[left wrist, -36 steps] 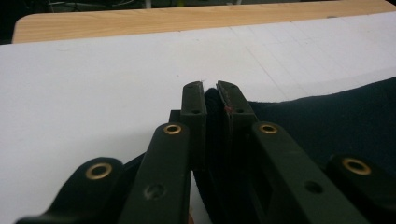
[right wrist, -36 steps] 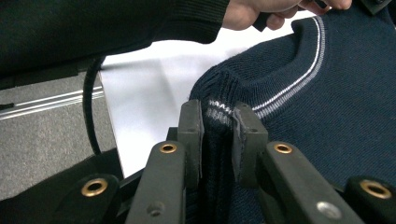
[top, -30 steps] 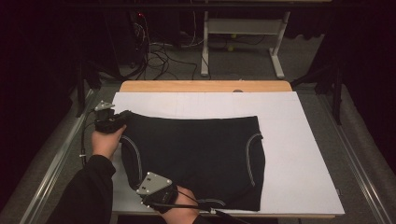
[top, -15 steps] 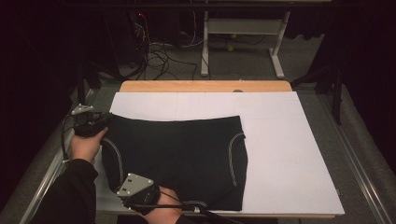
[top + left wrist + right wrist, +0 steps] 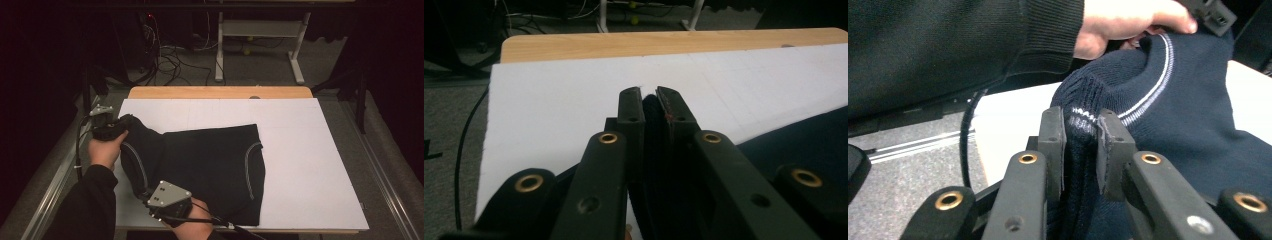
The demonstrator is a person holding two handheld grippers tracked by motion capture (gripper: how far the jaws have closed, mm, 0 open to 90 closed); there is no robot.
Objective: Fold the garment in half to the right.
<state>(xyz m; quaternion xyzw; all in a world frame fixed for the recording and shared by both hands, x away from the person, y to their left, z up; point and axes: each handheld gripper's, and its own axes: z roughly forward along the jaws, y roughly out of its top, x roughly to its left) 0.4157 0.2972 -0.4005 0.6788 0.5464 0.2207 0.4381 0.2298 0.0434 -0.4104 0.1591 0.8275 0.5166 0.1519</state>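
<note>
A dark navy knitted garment (image 5: pixel 210 160) with thin white trim lies on a white sheet (image 5: pixel 310 165). Its left edge is lifted and bunched. My left gripper (image 5: pixel 112 127) is at the sheet's far left and is shut on the garment's far corner. The dark cloth is pinched between its jaws (image 5: pixel 650 102). My right gripper (image 5: pixel 150 197), with a grey plate on top, is at the near edge. It is shut on the garment's ribbed hem (image 5: pixel 1082 127). In the right gripper view the other hand (image 5: pixel 1118 25) holds the same raised edge farther off.
The sheet covers a table with a wooden far edge (image 5: pixel 220 92) and metal rails (image 5: pixel 385 170) along both sides. The sheet's right half is bare. Cables (image 5: pixel 170 55) and a white frame's legs (image 5: pixel 297 55) are on the floor behind. A black cable (image 5: pixel 77 150) trails from the left gripper.
The garment has slid left across the sheet, and its left edge has risen and bunched. Both hands swung left, then came back a little to the right and higher.
</note>
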